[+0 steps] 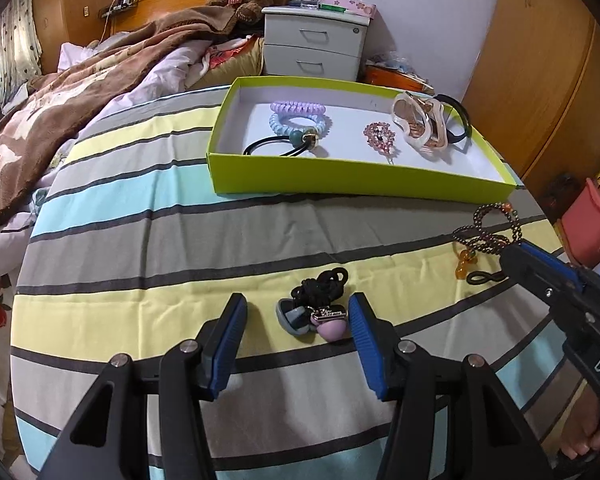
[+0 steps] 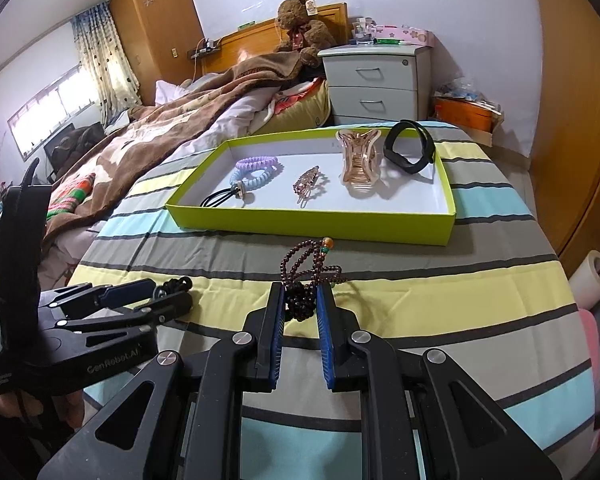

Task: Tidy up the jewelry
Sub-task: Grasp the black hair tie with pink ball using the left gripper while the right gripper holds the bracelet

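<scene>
A black cord with grey and pink charms (image 1: pixel 316 312) lies on the striped bedsheet between the fingers of my left gripper (image 1: pixel 298 308), which is open; the right pad (image 1: pixel 360 320) is close beside the pink charm, the left pad stands apart. My right gripper (image 2: pixel 300 292) is shut on a brown bead string (image 2: pixel 300 300), whose loops trail forward over the sheet. In the left wrist view the same bead string (image 1: pixel 488 232) runs to the right gripper (image 1: pixel 512 258). The green box (image 1: pixel 340 184) (image 2: pixel 300 224) holds spiral hair ties (image 1: pixel 300 118), a pink clip (image 1: pixel 380 136), a claw clip (image 1: pixel 420 124) and a black band (image 1: pixel 460 120).
An amber pendant (image 1: pixel 464 260) and a small black elastic (image 1: pixel 484 278) lie by the bead string. A brown blanket (image 1: pixel 60 120) covers the bed's left side. A white nightstand (image 1: pixel 316 44) stands behind the box, wooden wardrobes at the right. The left gripper (image 2: pixel 140 296) shows at lower left in the right wrist view.
</scene>
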`<state>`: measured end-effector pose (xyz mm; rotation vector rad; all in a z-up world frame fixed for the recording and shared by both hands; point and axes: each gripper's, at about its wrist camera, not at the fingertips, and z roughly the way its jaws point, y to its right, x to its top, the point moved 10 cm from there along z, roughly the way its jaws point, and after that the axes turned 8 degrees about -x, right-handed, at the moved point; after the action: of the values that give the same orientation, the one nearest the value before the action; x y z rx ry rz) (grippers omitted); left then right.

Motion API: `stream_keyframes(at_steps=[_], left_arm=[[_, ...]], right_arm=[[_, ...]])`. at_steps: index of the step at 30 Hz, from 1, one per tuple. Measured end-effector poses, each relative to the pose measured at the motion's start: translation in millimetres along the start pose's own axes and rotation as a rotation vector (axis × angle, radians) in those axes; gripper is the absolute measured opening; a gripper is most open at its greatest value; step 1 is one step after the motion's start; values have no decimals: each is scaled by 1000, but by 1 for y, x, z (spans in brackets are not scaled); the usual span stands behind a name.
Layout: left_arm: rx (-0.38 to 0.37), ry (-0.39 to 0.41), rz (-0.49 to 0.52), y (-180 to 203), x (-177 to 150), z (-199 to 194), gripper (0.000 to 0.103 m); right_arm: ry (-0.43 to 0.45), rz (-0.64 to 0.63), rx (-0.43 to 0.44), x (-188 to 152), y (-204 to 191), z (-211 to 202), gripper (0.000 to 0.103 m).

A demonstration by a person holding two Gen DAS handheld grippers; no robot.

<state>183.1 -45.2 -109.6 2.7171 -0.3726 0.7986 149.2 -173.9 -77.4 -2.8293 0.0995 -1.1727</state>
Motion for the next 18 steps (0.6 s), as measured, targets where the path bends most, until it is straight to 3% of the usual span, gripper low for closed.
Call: stream_keyframes(at_steps=[4,18], left_arm=[[6,4,-7,-2,1,-1,35],[-16,27,-12,-1,4,-10,30]], right_arm=[[0,3,0,0,1,0,16],[11,3,2,1,0,-5,16]])
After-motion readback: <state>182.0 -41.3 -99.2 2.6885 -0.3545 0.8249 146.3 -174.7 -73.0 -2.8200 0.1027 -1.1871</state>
